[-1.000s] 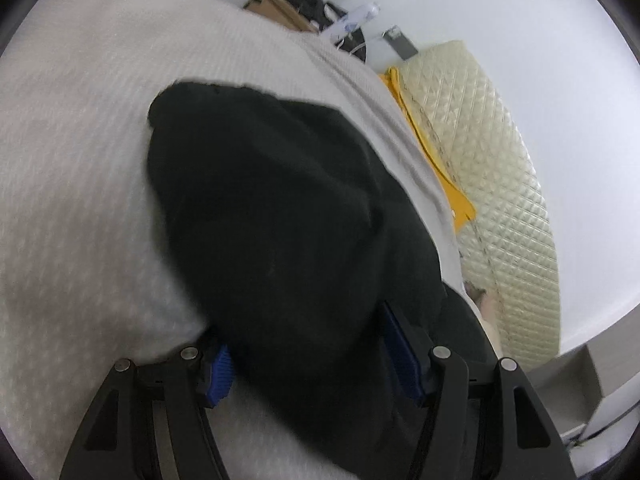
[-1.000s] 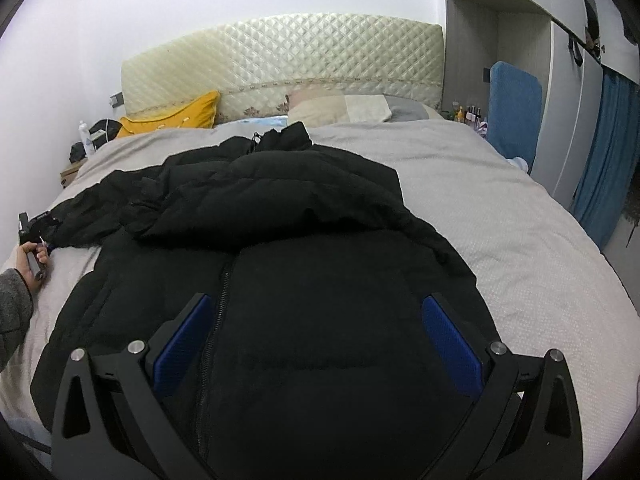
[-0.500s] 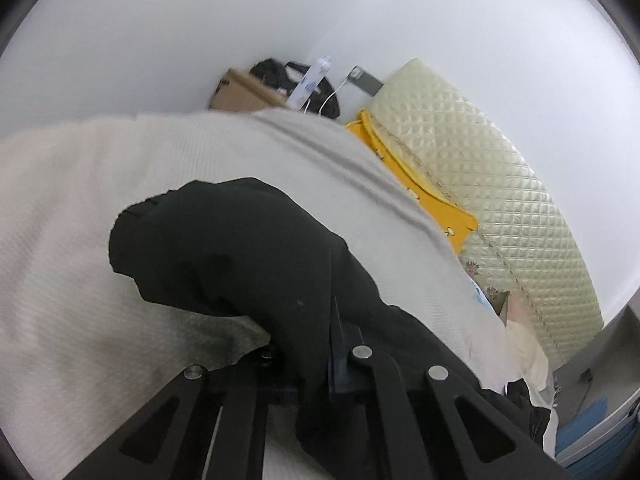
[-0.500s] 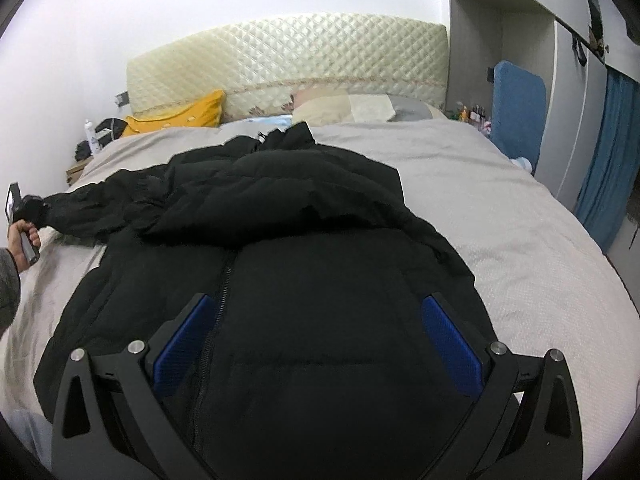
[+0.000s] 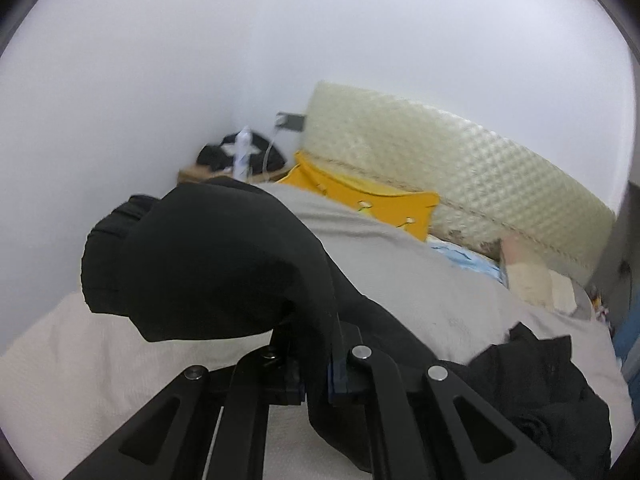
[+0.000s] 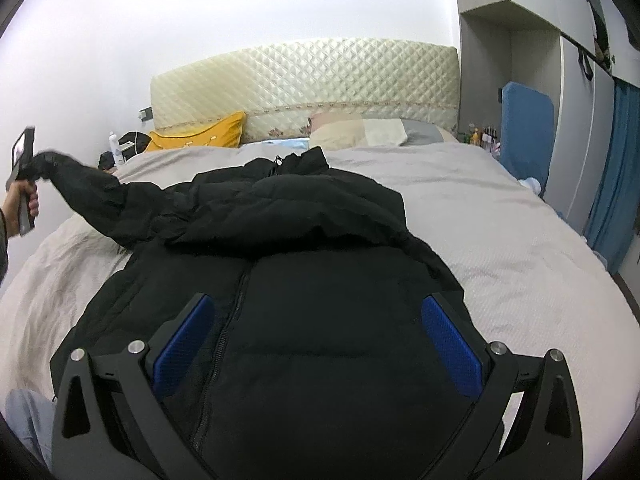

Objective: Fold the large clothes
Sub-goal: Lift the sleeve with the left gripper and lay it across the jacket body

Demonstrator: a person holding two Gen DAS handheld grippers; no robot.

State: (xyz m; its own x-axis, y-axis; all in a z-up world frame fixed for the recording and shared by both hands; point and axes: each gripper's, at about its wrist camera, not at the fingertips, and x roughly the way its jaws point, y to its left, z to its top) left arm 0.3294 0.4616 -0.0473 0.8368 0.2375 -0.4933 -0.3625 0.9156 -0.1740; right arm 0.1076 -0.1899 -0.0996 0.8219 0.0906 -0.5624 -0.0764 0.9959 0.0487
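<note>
While left side is lifted, status per item:

jacket: black puffer (image 6: 320,320), spread front-up on the bed (image 6: 500,248), zip running down the middle, collar toward the headboard (image 6: 304,76).
sleeve: jacket's sleeve (image 5: 208,264) raised off the bed at the left edge, cuff end bunched and drooping past the grip.
left gripper: (image 5: 316,376) fingers pressed together, pinching the sleeve fabric; seen in the right view as a handle held up in a hand (image 6: 24,204), sleeve trailing from it back to the jacket body.
right gripper: (image 6: 318,344) fingers spread wide, blue pads (image 6: 184,344) either side of the jacket's lower front, nothing between them pinched. Contact with the fabric: cannot tell.
bed: grey-white textured cover, wrinkled on the left beside the jacket.
pillows: yellow one (image 6: 200,136) at the head on the left, beige one (image 6: 360,132) mid-head, both apart from the jacket.
nightstand: (image 5: 192,172) left of the bed, bottle (image 5: 242,152) and dark item on it.
right side: blue curtain (image 6: 616,184), wardrobe (image 6: 520,40).
</note>
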